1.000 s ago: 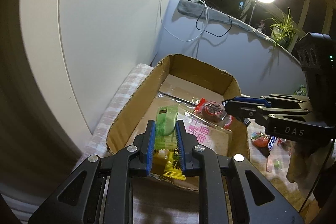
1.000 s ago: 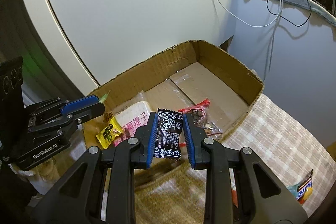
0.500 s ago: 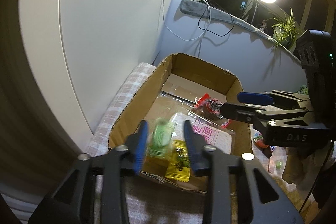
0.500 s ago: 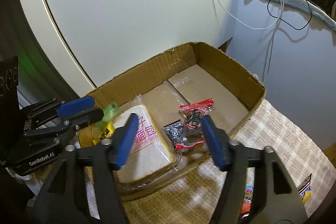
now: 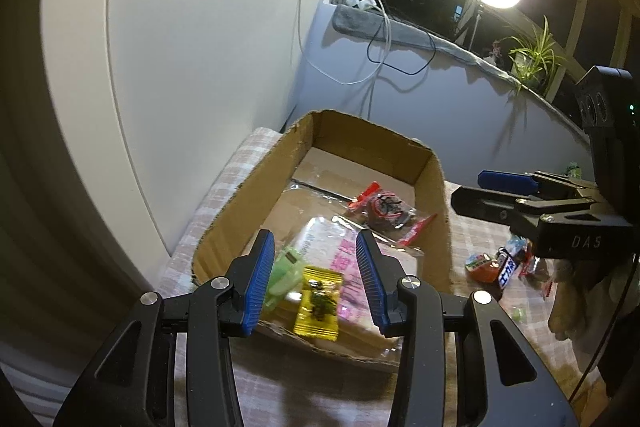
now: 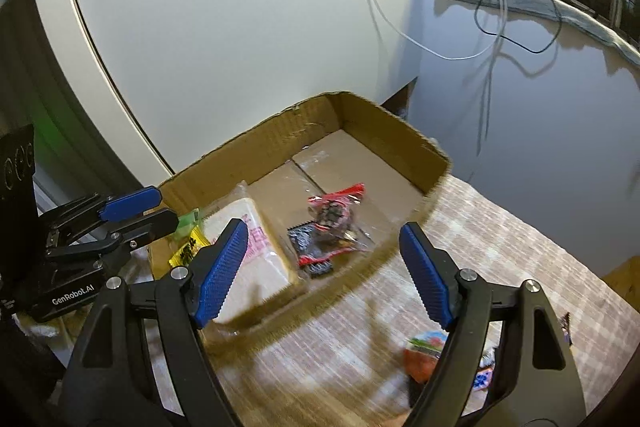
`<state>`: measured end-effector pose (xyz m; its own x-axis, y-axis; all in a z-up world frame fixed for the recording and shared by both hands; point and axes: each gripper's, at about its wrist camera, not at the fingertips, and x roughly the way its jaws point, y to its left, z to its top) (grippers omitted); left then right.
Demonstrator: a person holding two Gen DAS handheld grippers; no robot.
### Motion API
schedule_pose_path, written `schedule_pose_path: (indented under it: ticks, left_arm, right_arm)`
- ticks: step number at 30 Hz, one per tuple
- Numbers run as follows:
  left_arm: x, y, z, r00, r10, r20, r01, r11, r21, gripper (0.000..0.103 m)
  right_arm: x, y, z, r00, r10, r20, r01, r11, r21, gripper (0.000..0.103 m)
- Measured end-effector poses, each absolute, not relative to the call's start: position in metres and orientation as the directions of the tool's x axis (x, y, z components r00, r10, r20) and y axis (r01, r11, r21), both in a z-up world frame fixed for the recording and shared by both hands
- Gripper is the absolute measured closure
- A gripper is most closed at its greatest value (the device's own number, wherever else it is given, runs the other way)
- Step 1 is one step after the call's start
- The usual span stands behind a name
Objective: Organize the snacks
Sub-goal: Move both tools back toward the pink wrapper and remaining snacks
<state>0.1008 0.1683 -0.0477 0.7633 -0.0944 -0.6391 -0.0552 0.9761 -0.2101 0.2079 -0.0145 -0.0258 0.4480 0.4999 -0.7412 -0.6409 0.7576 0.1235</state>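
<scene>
Cardboard box [image 5: 430, 187] holds snacks | left tongs [image 5: 316, 281] spread | right tongs [image 6: 324, 271] spread, empty

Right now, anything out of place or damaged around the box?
Some snacks are not yet in: an orange-red packet and a few wrappers lie loose on the checked cloth outside the cardboard box. The box rim is ragged, torn rather than cut. Nothing spilled.
</scene>
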Motion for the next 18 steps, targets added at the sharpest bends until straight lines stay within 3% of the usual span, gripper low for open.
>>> schedule_pose_path:
  ticks: [18]
  left_arm:
    - [0.096, 0.093, -0.043, 0.734, -0.227, -0.640, 0.105, 0.969, -0.224, 0.062]
  right_arm:
    - [0.187, -0.130, -0.012, 0.508, 0.434, -0.744, -0.550, 0.828, 0.107, 0.022]
